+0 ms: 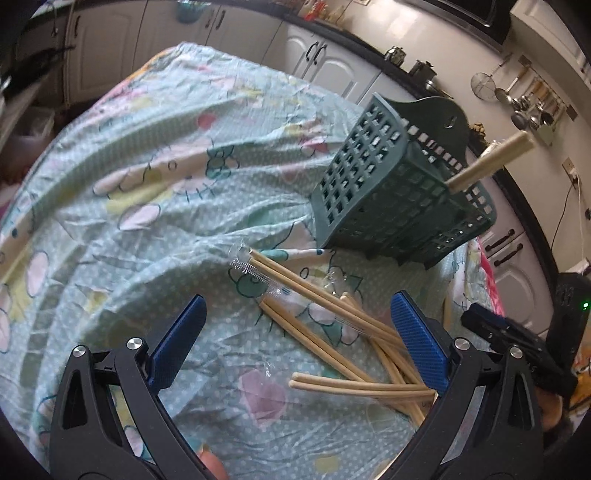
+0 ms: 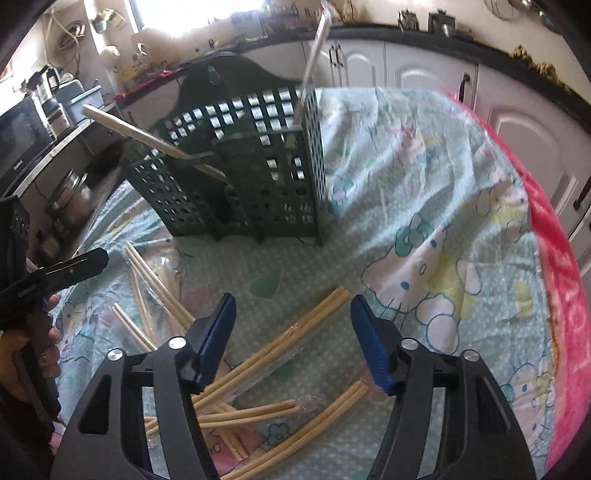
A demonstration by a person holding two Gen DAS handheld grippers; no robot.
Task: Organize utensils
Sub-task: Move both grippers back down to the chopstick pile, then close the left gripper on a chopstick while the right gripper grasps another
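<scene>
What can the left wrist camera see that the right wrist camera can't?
Only the left wrist view shows the ladles and strainers hanging on the wall and a wall socket. Only the right wrist view shows the bright window, a white teapot and the pink blanket edge. Both show the green basket with a chopstick pair leaning in it, the loose chopsticks on the cartoon cloth, and open blue jaws on each gripper: left gripper, right gripper.
</scene>
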